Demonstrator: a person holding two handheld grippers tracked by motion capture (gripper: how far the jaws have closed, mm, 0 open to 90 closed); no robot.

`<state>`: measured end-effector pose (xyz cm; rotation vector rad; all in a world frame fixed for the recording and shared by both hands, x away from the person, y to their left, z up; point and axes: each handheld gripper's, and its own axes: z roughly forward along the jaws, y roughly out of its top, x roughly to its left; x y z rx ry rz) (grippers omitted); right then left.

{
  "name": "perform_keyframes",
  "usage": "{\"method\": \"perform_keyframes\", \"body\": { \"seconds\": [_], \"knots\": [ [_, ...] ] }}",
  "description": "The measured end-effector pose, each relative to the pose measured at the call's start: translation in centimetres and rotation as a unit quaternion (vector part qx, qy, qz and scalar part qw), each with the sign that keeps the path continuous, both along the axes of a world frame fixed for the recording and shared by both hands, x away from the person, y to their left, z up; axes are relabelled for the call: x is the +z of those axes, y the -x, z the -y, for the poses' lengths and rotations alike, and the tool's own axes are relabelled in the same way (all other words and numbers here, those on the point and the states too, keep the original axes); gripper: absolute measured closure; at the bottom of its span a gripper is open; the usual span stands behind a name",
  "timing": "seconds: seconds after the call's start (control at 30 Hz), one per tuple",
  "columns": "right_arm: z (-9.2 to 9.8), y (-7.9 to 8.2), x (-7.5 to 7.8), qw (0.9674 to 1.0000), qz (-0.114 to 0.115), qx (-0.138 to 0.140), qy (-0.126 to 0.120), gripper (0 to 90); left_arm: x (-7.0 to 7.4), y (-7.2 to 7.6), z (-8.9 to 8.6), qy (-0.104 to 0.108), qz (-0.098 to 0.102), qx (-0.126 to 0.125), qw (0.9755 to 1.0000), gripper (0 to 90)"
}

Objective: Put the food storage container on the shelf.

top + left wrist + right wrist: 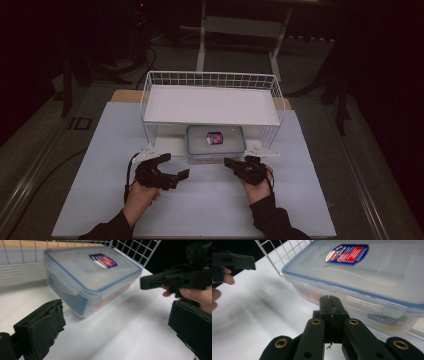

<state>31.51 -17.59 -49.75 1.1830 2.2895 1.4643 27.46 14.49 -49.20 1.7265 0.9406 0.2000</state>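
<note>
A clear plastic box [216, 142] with a blue-rimmed lid and a red and blue label stands on the white table, half under the wire shelf. My left gripper [175, 166] lies to the box's front left, its jaws spread wide with nothing between them. In the left gripper view the box [95, 275] is ahead and apart from my left gripper [117, 325]. My right gripper [229, 161] is at the box's front right corner, shut and empty. In the right gripper view, my right gripper [329, 300] points at the box's [367, 272] front wall, close to it; whether it touches I cannot tell.
A white wire shelf [210, 80] with a flat white board stands at the back of the table, over the box. The pale table top [200, 210] spreads in front of both hands. The floor and frames beyond are dark.
</note>
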Motion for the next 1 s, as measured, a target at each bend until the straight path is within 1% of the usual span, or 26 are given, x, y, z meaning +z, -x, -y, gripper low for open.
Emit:
{"method": "perform_keyframes", "body": {
  "seconds": [0.07,0.1,0.13,0.17,0.2,0.33,0.4,0.43,0.53,0.67,0.73,0.77,0.8,0.9,0.97,1.0],
  "knots": [
    [-0.3,-0.1,-0.2,1.0,-0.004,0.006,0.004,89.8,-0.1,0.5,-0.1,-0.007,0.005,0.001,1.0,0.4],
    [-0.4,-0.1,-0.3,1.0,-0.005,0.006,0.005,89.8,-0.1,0.9,-0.1,-0.01,0.011,0.001,0.9999,0.4],
    [-0.4,-0.1,-0.3,1.0,-0.005,0.006,0.005,89.8,-0.1,0.9,-0.1,-0.01,0.011,0.001,0.9999,0.4],
    [-0.6,-0.3,-0.5,0.9999,-0.006,0.009,0.008,89.8,-0.2,1.2,-0.1,-0.016,0.021,0.003,0.9996,0.4],
    [-0.8,-0.4,-0.7,0.9999,-0.005,0.009,0.013,89.8,-0.3,1.4,-0.1,-0.017,0.026,0.003,0.9995,0.4],
    [-1.1,-1.0,-1.1,0.9998,-0.01,0.003,0.019,89.8,-0.4,1.4,0.3,-0.028,0.036,-0.001,0.999,0.4],
    [-1.2,-1.4,-1.3,0.9997,-0.013,0.001,0.019,89.9,-0.5,1.3,0.5,-0.04,0.037,-0.002,0.9985,0.5],
    [-1.3,-1.6,-1.4,0.9997,-0.016,0.001,0.017,89.9,-0.6,1.3,0.6,-0.041,0.038,-0.005,0.9984,0.4],
    [-1.8,-1.9,-1.8,0.9996,-0.016,0.002,0.023,89.9,-0.7,1.3,0.6,-0.039,0.038,-0.01,0.9984,0.4],
    [-2.0,-2.7,-1.8,0.9997,-0.021,-0.01,0.011,89.8,-0.7,1.3,0.5,-0.033,0.038,-0.013,0.9987,0.4],
    [-2.2,-3.0,-1.8,0.9996,-0.022,-0.015,0.01,89.8,-0.6,1.3,0.3,-0.031,0.042,-0.012,0.9986,0.4],
    [-2.4,-3.3,-1.8,0.9996,-0.02,-0.015,0.01,89.8,-0.6,1.3,0.2,-0.031,0.044,-0.011,0.9985,0.4],
    [-2.6,-3.5,-1.7,0.9997,-0.017,-0.015,0.011,89.8,-0.5,1.3,0.1,-0.026,0.046,-0.009,0.9986,0.4],
    [-3.1,-3.9,-1.6,0.9997,-0.017,-0.015,0.011,89.8,-0.4,1.3,0.0,-0.025,0.051,-0.005,0.9984,0.4],
    [-3.3,-4.1,-1.5,0.9997,-0.014,-0.015,0.011,89.8,-0.4,1.3,-0.1,-0.025,0.052,-0.005,0.9983,0.4],
    [-3.6,-4.3,-1.3,0.9998,-0.012,-0.014,0.007,89.8,-0.3,1.4,-0.1,-0.025,0.052,-0.007,0.9983,0.4]
  ]
}}
